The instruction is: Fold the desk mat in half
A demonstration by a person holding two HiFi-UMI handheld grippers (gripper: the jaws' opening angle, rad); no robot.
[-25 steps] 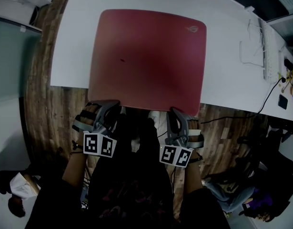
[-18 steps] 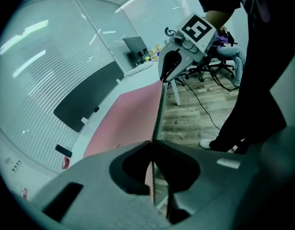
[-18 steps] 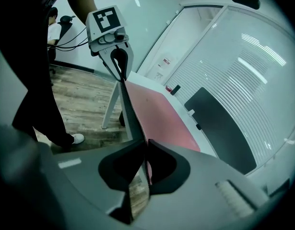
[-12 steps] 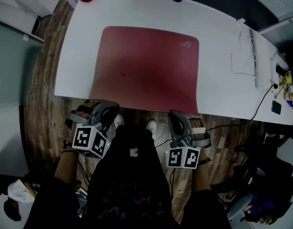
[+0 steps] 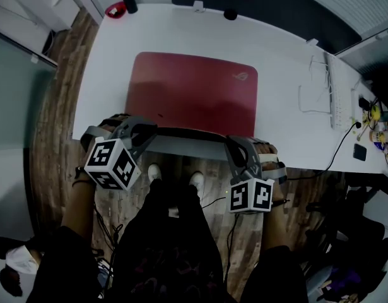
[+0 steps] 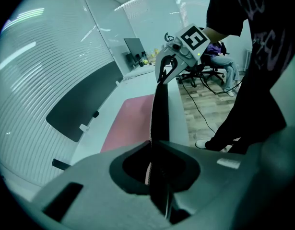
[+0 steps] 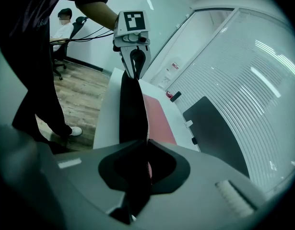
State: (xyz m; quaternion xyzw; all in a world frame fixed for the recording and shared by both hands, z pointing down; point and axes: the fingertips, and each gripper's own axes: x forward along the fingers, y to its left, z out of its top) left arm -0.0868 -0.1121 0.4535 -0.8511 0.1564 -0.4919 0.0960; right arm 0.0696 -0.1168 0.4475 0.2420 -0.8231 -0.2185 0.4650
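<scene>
- left gripper [image 5: 146,133] is clamped tight on the mat's [image 5: 194,96] near-left corner
- right gripper [image 5: 234,146] pinches the near-right corner
- near edge is lifted off the desk [image 5: 111,62], black underside showing

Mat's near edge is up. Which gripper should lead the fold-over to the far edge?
Neither alone. The left gripper and right gripper are each clamped on a near corner of the desk mat, with that edge raised off the table. Probably best to carry both forward together.
</scene>
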